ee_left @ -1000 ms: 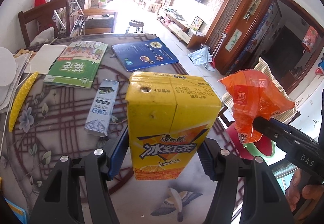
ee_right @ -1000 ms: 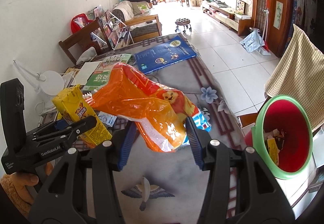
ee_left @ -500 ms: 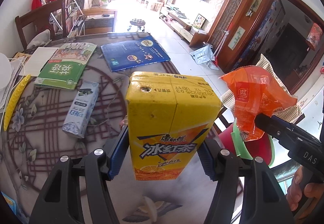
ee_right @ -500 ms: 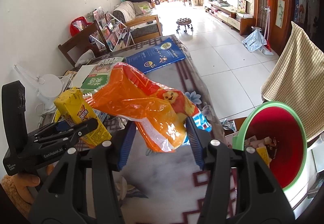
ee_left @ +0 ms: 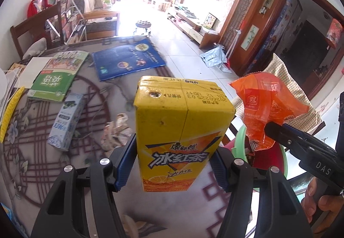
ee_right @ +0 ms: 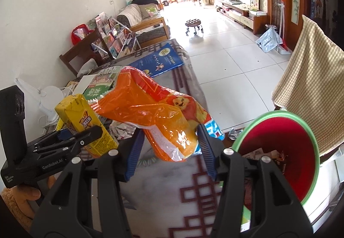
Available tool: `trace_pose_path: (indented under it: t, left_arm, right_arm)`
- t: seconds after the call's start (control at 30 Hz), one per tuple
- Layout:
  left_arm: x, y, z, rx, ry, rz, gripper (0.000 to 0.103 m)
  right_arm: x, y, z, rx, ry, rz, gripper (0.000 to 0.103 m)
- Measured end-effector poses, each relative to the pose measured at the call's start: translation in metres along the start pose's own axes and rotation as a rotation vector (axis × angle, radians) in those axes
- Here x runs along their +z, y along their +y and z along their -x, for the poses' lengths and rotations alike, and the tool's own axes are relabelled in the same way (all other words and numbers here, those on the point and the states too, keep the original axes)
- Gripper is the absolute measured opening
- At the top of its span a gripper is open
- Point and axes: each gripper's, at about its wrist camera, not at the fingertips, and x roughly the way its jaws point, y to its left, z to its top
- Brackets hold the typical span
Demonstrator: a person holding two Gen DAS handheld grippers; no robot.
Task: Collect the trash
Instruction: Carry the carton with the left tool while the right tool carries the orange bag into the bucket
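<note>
The iced tea carton (ee_left: 180, 130) is yellow with an orange sunburst and white lettering. The snack wrapper (ee_right: 159, 117) is glossy orange with red bands and a cartoon lion. The bin (ee_right: 286, 152) is red inside with a green rim. The counter (ee_left: 90, 96) cloth is grey, patterned with maroon lattice and flowers. Both tongs carry blue pads (ee_left: 125, 162).

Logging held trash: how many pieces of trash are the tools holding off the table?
2. Yellow tea carton in the left tool; orange snack bag in the right tool.
</note>
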Motion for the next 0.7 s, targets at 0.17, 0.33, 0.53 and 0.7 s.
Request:
trace_pose_path:
  t: [0.17, 0.33, 0.53, 0.7]
  left_arm:
    - [0.004, -0.032, -0.011, -0.032, 0.01, -0.04, 0.06]
    - [0.008, -0.067, -0.021, -0.074, 0.017, -0.082, 0.06]
    - [0.012, -0.107, -0.032, -0.132, 0.034, -0.117, 0.06]
    - [0.007, -0.139, -0.053, -0.162, 0.073, -0.162, 0.06]
  right_arm:
    - [-0.003, -0.034, 0.013, -0.032, -0.016, -0.048, 0.049]
    - [-0.006, -0.066, 0.026, -0.07, -0.033, -0.099, 0.05]
    - [-0.011, -0.105, 0.039, -0.119, -0.042, -0.15, 0.05]
    - [-0.019, -0.137, 0.049, -0.163, -0.044, -0.203, 0.05]
